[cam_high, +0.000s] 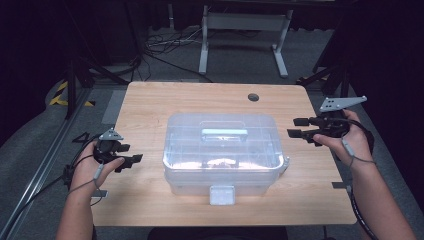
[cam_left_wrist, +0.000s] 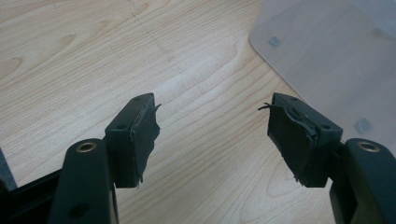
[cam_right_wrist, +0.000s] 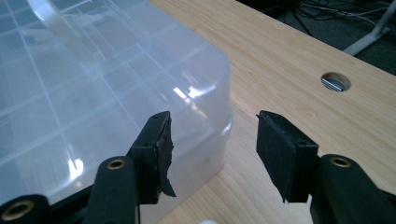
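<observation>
Nearest to me, in the lower middle of the high view, I see the clear plastic box which stands in the centre of the wooden table. Its lid is on, and a white latch sits at the front wall, at the bottom edge of the box. On the lid, a pale handle lies flat across the middle. Through the lid I see thin divider lines, so the box has compartments, but I cannot tell what is in them; only bright reflections show.

At the lower left of the high view, my left gripper points toward the left wall of the box and stays apart from it. In the left gripper view, its jaws stand wide apart with bare table between them, and a rounded corner of the box is in the upper right of the frame.

At the right side of the high view, my right gripper is near the right wall of the box, pointing to it. In the right gripper view, its jaws are spread wide and pinch nothing; the corner of the box is behind the left jaw.

Farther away, a round hole is in the table top behind the box.
</observation>
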